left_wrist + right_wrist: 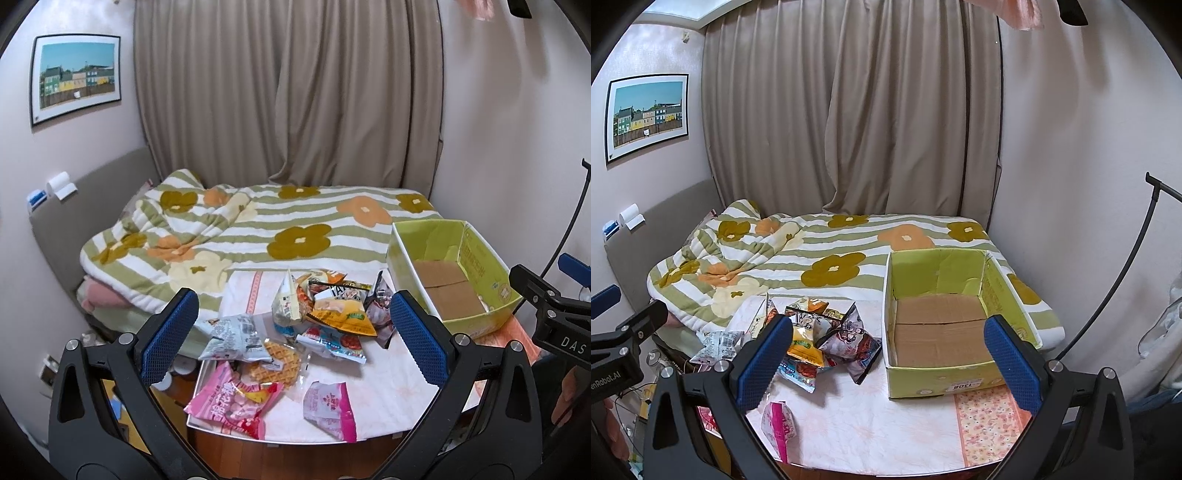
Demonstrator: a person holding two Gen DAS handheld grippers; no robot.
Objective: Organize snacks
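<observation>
Several snack packets (325, 314) lie in a loose heap on a small white table (388, 398). Among them are a pink marshmallow bag (236, 406), a waffle in clear wrap (271, 363), a grey bag (234, 338) and an orange chip bag (341, 314). A green cardboard box (945, 321), empty with a brown floor, stands to the right of the heap (827, 336). My left gripper (295, 338) hovers open above the heap, holding nothing. My right gripper (886, 363) hangs open above the table between heap and box, also holding nothing.
Behind the table (871, 424) lies a bed with a striped flower blanket (831, 254), and beige curtains (849, 110) hang beyond it. A black stand (1115, 280) rises at the right wall. A framed picture (75, 79) hangs at the left.
</observation>
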